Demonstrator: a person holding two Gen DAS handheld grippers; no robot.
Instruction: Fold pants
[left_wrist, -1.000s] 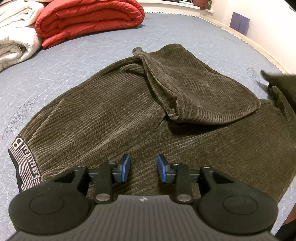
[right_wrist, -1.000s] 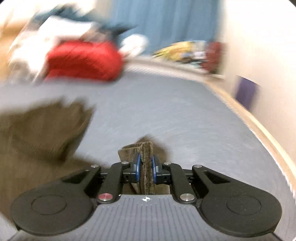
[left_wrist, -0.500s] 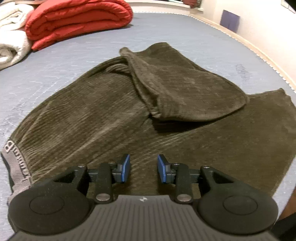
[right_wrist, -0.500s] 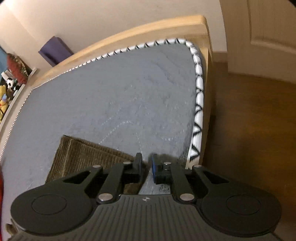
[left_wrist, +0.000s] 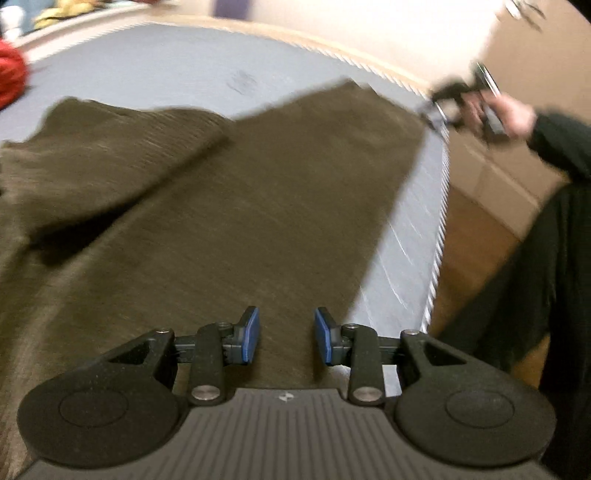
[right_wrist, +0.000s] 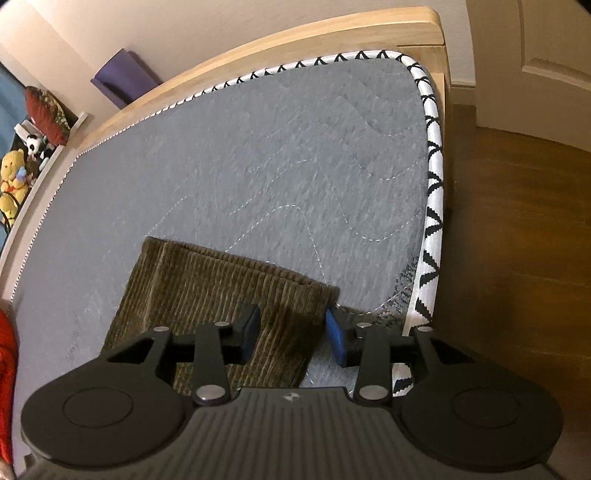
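Observation:
Brown corduroy pants (left_wrist: 221, 221) lie spread on the grey mattress (left_wrist: 166, 66), one leg folded over at the left. My left gripper (left_wrist: 286, 332) hovers open just above the cloth near its right edge, nothing between its blue pads. At the far leg end a hand holds my right gripper (left_wrist: 458, 99), blurred. In the right wrist view the leg cuff (right_wrist: 221, 288) lies flat near the mattress corner. My right gripper (right_wrist: 291, 328) is opening, and the cuff's corner sits loosely between the jaws without being pressed.
The mattress ends in a black-and-white trim (right_wrist: 432, 177) with a wooden bed frame (right_wrist: 295, 40) behind and wood floor (right_wrist: 517, 221) to the right. A red blanket (left_wrist: 11, 74) lies far left. The person's dark-clothed arm and leg (left_wrist: 554, 258) stand beside the bed.
My right gripper carried the pinched cuff down to the mattress corner, then its jaws parted and let the cloth go. The left gripper swung right along the pants, staying open.

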